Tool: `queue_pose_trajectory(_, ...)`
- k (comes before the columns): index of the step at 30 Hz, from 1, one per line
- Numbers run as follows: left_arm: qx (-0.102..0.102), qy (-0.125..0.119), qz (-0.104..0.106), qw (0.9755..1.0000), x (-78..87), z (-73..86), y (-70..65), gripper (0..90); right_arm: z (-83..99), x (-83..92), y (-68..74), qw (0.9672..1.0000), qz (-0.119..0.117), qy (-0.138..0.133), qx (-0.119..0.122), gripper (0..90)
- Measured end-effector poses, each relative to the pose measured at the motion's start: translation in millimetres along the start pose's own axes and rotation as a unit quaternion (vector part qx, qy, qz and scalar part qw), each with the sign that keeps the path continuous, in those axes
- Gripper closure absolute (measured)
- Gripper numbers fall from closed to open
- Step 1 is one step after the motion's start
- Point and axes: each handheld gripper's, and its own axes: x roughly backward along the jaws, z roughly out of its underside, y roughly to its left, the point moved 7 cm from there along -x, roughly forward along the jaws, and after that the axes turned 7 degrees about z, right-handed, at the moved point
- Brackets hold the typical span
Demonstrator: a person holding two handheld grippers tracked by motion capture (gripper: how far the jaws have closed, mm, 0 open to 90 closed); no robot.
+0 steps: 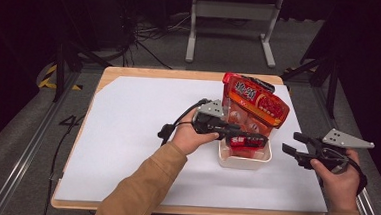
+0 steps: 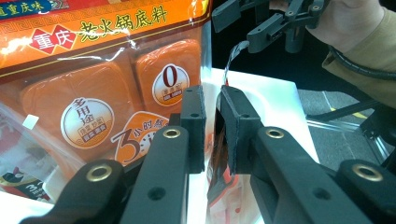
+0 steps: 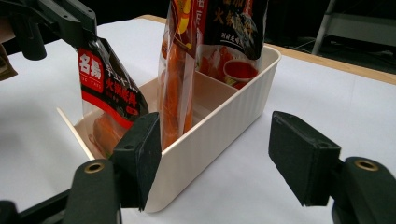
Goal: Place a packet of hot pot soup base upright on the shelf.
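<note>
In the high view the left gripper [image 1: 237,135] covers the top of the small red packet [image 1: 246,142], and the tall orange bag [image 1: 256,105] probably hides the cream bin's [image 1: 244,162] far compartment; print is unreadable.

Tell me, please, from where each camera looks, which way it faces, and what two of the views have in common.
High view: above the person's side, looking forward and down on the table; both forearms and the left gripper and right gripper show.
Left gripper view: rides on the left gripper, looking along its nearly closed jaws at the edge of a small packet; the other hand shows beyond.
Right gripper view: rides on the right gripper, facing the cream bin through wide jaws.
Shared: the high view and the right gripper view both show the bin with its orange packets.
</note>
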Motion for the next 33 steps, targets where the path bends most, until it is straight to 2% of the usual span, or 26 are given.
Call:
queue_pose_trajectory(5,0.001,-0.009,-0.004,1.0000,4.0,-2.2,-1.9,66.7,-1.1,-1.0,-0.1,1.0000,-0.002,-0.001,0.001,34.9)
queue_pose_trajectory(6,0.002,-0.012,-0.005,0.9999,6.1,-3.2,-2.8,66.7,-1.2,-1.6,0.1,1.0000,-0.002,-0.001,0.000,34.8)
queue_pose_trajectory(10,0.000,-0.025,-0.021,0.9995,15.6,-6.3,-6.6,47.9,-1.6,-3.9,0.9,1.0000,-0.005,0.001,0.002,34.6)
queue_pose_trajectory(12,0.000,-0.030,-0.020,0.9993,20.0,-7.4,-8.6,45.1,-2.0,-4.6,1.2,1.0000,-0.005,0.001,0.002,34.5)
queue_pose_trajectory(16,0.002,-0.037,-0.035,0.9987,31.3,-9.4,-13.1,37.2,-2.2,-6.3,2.0,1.0000,-0.007,0.002,0.002,34.2)
queue_pose_trajectory(25,0.009,-0.039,-0.074,0.9965,64.7,-5.5,-18.4,33.0,-4.1,-11.2,1.8,0.9999,-0.011,0.002,0.003,33.8)
queue_pose_trajectory(27,0.009,-0.040,-0.076,0.9962,68.0,-4.6,-18.6,31.6,-4.2,-11.9,2.2,0.9999,-0.012,0.003,0.003,33.7)
queue_pose_trajectory(33,0.018,-0.041,-0.113,0.9926,99.7,11.2,-16.1,28.8,-4.4,-13.4,2.4,0.9999,-0.012,0.004,0.002,32.4)
